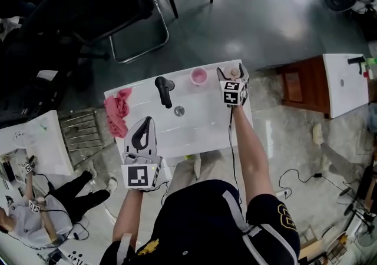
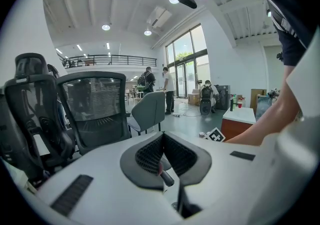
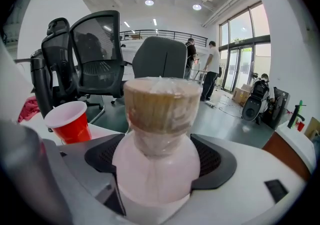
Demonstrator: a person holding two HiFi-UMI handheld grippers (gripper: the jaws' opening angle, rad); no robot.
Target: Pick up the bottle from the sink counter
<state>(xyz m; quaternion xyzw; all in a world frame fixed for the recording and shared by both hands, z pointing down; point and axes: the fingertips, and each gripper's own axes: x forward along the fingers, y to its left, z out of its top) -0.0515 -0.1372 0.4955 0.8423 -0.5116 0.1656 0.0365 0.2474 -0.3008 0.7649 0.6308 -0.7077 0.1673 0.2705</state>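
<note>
The right gripper (image 1: 234, 75) has its jaws wide apart and pressed against both sides of the pale pink bottle (image 3: 159, 144), at the upper right corner of the white sink counter (image 1: 200, 125). The left gripper (image 2: 162, 154), jaws together and empty, hangs over the counter's lower left edge. A red cup (image 3: 70, 121), black faucet (image 1: 164, 90) and pink cloth (image 1: 118, 111) sit to the left. Grey floor (image 1: 259, 16) and office chairs (image 3: 97, 64) lie beyond. The bottle stands upright, brown cap on top.

The head view looks steeply down on the white rectangular sink counter (image 1: 206, 119), mid-frame. Both gripper views face outward toward black mesh office chairs (image 2: 95, 109). The right one, close up, shares the pale pink tan-capped bottle (image 3: 157, 144) with the head view.
</note>
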